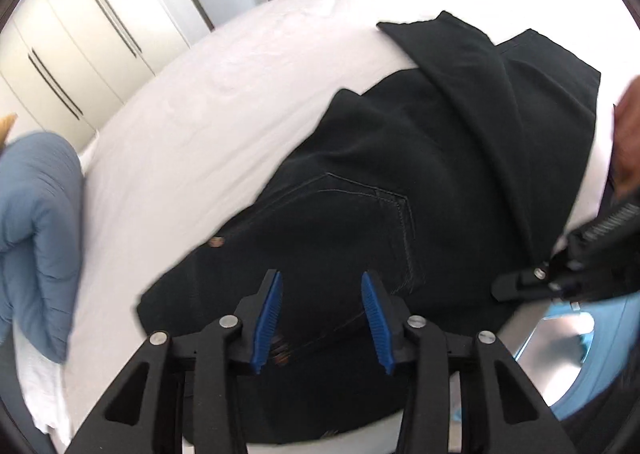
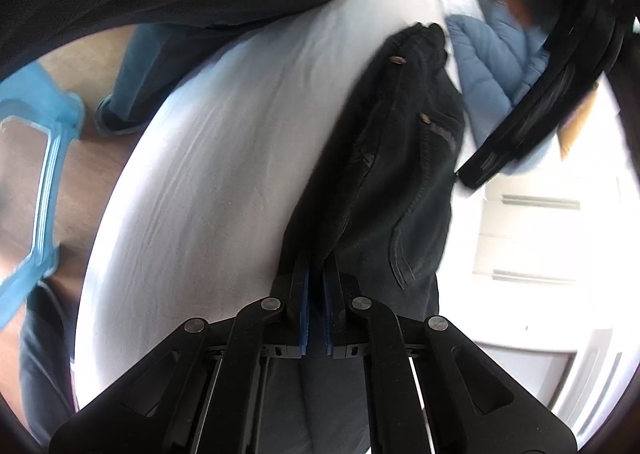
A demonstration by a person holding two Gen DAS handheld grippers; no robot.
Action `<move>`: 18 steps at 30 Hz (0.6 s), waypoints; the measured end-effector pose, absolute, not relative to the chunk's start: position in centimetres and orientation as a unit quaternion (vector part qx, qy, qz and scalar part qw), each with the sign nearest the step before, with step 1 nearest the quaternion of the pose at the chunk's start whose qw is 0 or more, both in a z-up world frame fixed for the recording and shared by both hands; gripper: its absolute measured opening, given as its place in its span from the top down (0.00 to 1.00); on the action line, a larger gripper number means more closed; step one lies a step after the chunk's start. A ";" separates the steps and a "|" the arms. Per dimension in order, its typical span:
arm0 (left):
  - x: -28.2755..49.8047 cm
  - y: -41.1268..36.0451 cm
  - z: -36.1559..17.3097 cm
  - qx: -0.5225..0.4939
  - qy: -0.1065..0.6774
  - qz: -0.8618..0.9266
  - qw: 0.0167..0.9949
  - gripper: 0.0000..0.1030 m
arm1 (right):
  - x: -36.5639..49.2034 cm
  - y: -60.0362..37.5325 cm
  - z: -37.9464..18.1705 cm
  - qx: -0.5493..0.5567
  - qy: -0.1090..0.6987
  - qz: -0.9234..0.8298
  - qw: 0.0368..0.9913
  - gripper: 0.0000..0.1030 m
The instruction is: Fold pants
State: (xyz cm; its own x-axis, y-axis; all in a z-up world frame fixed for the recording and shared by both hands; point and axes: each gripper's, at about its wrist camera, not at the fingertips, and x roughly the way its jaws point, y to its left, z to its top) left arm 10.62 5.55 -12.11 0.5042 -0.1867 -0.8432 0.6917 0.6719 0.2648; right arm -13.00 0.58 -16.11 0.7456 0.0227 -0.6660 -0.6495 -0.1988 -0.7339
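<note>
The black pants (image 1: 400, 182) lay part-folded near the bed's (image 1: 208, 102) edge, the right gripper (image 2: 318, 274) nearly clenched, pinching a fold to steady it, while the left gripper (image 1: 322, 318) hovered released, nothing between its jaws.

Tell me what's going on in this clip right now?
A person with a gripper in each hand is folding black pants on a white bed. The pants lie bunched, with one part folded over the rest. The left gripper is open above the pocket area, with nothing between its fingers. The right gripper is nearly closed on a fold of the fabric. A blue quilt lies beside the pants.
</note>
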 end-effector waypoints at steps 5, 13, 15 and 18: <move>10.2 4.3 -16.7 0.327 0.441 -0.248 0.798 0.66 | -13.6 -1.1 -13.1 -0.642 0.249 0.240 0.684 0.15; 10.8 2.4 -12.0 0.272 0.441 -0.251 0.818 0.69 | -5.6 -13.8 -2.6 -0.256 0.399 0.089 0.876 0.00; 11.5 1.3 -11.8 0.259 0.439 -0.253 0.822 0.69 | -1.1 -19.1 -0.8 -0.131 0.443 0.045 0.886 0.00; 13.1 0.2 -13.4 0.224 0.476 -0.258 0.810 0.69 | 5.0 -25.3 1.5 0.004 0.458 0.006 0.889 0.00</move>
State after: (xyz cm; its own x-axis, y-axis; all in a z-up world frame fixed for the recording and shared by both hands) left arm 13.14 0.23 -13.44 0.4133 -0.2042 -0.8874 0.6309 0.7669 0.1174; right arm 5.00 -25.31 1.50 0.5798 0.0149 -0.8146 -0.0069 0.9999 0.0134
